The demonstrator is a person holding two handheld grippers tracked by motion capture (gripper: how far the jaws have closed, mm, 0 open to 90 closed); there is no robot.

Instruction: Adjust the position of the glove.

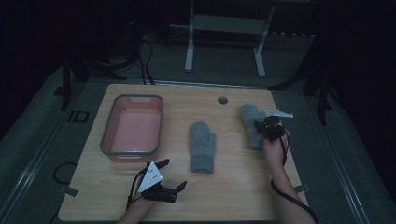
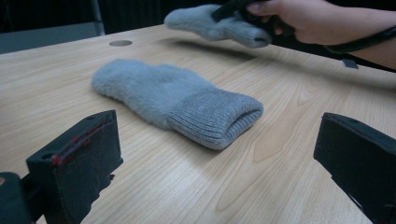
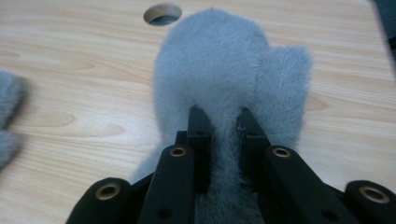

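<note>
We hold one grey mitten [image 1: 252,125] in the right gripper [image 1: 270,127]. In the right gripper view the two black jaws stand close together and pinch a fold of the mitten's fleece [image 3: 224,93] near the cuff end, so the fingers and thumb of the mitten hang forward beyond the tips. The left gripper view shows this mitten [image 2: 210,23] lifted clear of the table [image 2: 289,93], with a shadow beneath it. We judge that the grip sits near the cuff so that the soft body can trail freely as it is carried.

The second mitten [image 1: 202,147] lies flat at the middle of the table, cuff toward us, well apart from the held one. A pink tub with a grey rim [image 1: 132,152] stands at the left side of the table and holds nothing; we take it as the likely place for both mittens.

The left gripper [image 1: 168,179] rests near the front edge of the table, just below the tub. Its jaws stand wide apart and hold nothing; in its own view the lying mitten [image 2: 177,105] lies ahead between them, untouched. We judge it parked there, ready for that mitten.

A round cable hole [image 1: 222,100] sits near the far edge.
</note>
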